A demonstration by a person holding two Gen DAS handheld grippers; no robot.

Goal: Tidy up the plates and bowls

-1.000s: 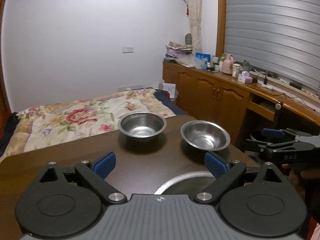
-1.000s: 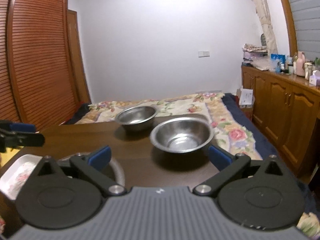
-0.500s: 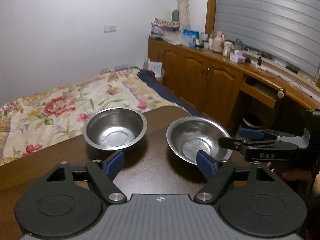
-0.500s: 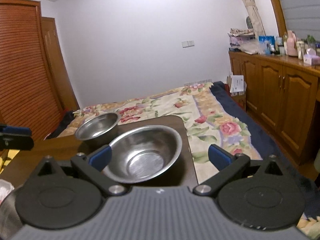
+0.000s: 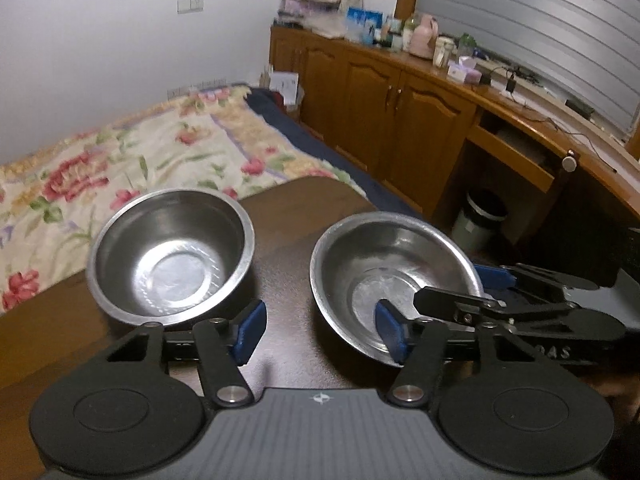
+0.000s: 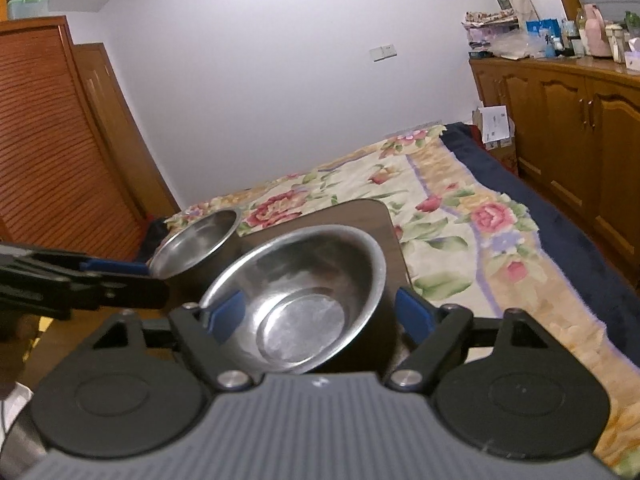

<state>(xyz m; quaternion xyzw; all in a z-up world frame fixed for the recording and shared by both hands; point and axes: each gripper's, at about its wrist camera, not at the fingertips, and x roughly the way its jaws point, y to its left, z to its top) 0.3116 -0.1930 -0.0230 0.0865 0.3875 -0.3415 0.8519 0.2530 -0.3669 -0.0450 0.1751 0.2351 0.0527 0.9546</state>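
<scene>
right gripper [image 6: 320, 312]: jaws closing, one blue pad inside the shallow steel bowl [image 6: 304, 292], the other outside its rim, not yet pressing | left gripper [image 5: 320, 326]: jaws closing on bare table [image 5: 288, 240], holding nothing | deep steel bowl [image 5: 172, 256]: shiny, empty, ahead of its left pad, beside the shallow one.

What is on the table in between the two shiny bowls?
Nothing. In the left wrist view, only bare brown table shows between the deeper bowl and the wider bowl. They sit apart, not touching.
</scene>
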